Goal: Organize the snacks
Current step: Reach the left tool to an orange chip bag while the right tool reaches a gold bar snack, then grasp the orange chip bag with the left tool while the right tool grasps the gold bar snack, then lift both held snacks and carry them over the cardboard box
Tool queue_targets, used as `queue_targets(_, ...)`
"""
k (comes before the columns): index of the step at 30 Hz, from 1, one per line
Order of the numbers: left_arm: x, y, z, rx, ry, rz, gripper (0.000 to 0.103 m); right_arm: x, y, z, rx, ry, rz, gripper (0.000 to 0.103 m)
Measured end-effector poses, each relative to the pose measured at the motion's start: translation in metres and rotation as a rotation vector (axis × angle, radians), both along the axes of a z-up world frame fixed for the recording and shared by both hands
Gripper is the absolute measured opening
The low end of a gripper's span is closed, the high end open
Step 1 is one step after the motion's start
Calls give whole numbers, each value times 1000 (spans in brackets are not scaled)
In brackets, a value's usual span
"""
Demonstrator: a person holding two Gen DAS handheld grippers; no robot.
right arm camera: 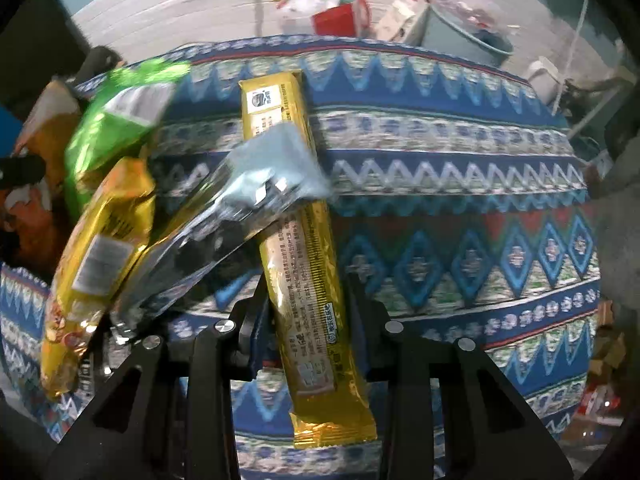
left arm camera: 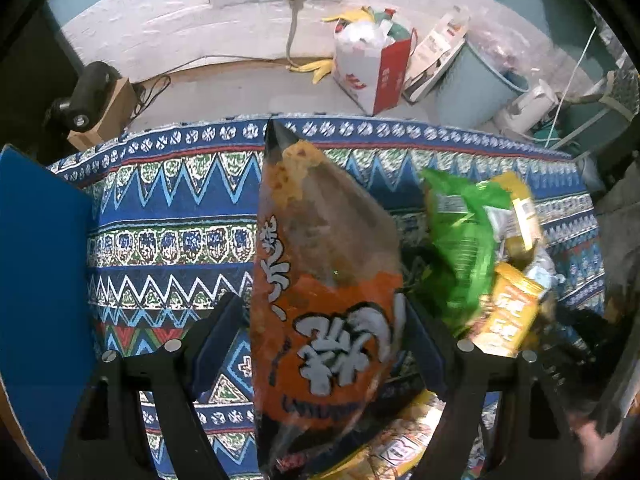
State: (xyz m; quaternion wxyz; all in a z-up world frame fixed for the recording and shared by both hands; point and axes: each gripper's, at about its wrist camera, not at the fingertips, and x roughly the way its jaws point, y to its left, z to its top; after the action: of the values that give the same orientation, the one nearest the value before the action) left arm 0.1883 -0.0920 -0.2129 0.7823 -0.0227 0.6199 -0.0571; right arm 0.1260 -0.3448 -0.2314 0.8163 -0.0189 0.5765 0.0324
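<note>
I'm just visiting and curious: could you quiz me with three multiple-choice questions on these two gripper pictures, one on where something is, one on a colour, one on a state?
1. What lies between the left gripper's fingers?
A. orange snack bag
B. banana peel
C. white kettle

2. What colour is the long bar in the right gripper?
A. red
B. golden yellow
C. purple

3. How does the right gripper stand?
A. wide open, nothing in it
B. shut on the bar
C. out of view

Answers: 1 A, the orange snack bag fills the gap; 2 B, its wrapper shines gold; 3 B, both fingers press its sides.
</note>
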Motion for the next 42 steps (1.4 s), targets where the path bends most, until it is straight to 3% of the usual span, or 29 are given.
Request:
queue_targets(5,4,3,-10,-33,-1,-10,81,10,-18,-1,52,-12,-28,43)
queue_targets(11,3,3,-11,-44,-32,-38,71,29,-8,-3,-2,-56,25,45)
queue_targets(13,2,1,-10,-33,-43,-58,64,29,-5,-2,-26,-64,42,32)
queue_targets(15,-2,-2,-7,8,-58,-85,53,34,-2,-5,-52,-63,44,31)
queue_targets(18,-7,-3,-3,25,-75,-114,49,30,-6,-4,-83,-62,38,31)
queue_targets(25,-28,-2,7,57,-84,-153,48,14,-23,12,-83,-73,-6,31)
queue_targets(31,-48,-1,29,81,-143,-173,48,4,-31,35,-72,-113,-26,31)
queue_targets(42,-82,15,65,70,-202,-178,47,-18,-14,75,-49,-196,13,31)
